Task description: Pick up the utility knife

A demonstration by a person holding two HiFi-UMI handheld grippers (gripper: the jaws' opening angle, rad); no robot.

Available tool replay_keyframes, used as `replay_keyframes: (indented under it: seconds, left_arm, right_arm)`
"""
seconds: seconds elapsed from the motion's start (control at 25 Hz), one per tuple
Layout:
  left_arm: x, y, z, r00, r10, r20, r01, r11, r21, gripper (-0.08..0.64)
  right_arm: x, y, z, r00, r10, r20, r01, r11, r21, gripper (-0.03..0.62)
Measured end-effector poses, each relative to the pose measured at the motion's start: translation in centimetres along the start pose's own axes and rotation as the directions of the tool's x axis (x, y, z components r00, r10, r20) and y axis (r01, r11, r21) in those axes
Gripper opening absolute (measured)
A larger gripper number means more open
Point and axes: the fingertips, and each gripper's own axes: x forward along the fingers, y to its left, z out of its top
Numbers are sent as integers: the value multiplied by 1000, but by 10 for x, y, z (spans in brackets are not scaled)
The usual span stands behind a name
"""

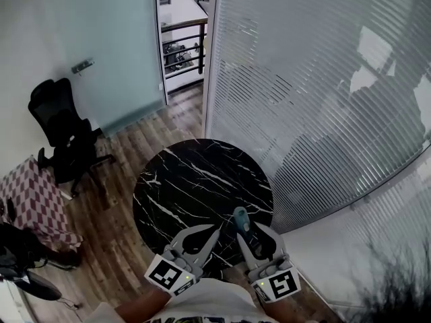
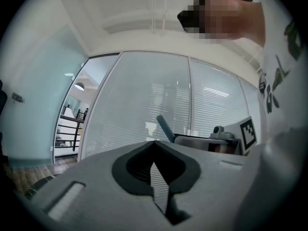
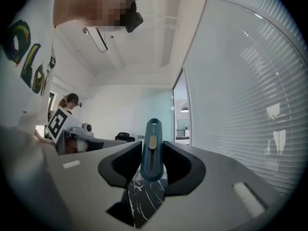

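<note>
The teal utility knife (image 1: 240,219) stands upright between the jaws of my right gripper (image 1: 246,237), which is shut on it, over the near edge of the round black marble table (image 1: 195,180). In the right gripper view the knife (image 3: 151,150) sticks out past the black pads, its slider facing the camera, and my right gripper (image 3: 152,146) clamps its body with marble showing below. My left gripper (image 1: 214,231) hangs beside it, shut and empty. In the left gripper view my left gripper (image 2: 154,142) has its tips meeting, and the knife (image 2: 164,128) shows off to the right.
A glass wall with blinds (image 1: 323,79) runs along the table's right. A black office chair (image 1: 60,133) and a chequered seat (image 1: 34,200) stand on the wooden floor at left. An open doorway (image 1: 182,39) lies at the far end.
</note>
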Motion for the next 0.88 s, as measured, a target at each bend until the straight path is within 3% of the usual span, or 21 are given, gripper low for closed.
replay_keyframes:
  seconds: [0.32,0.88]
  left_arm:
    - [1,-9,7,999,-19,31,19,1000,10,5]
    - [4,-6,1,1000,-23,3,23,1000,4,5]
  right_arm:
    - [-10,3,4,1000,-7,16,7,1000,-9,140]
    - [-4,3,1,999,13,32,-13,1000,-15,138]
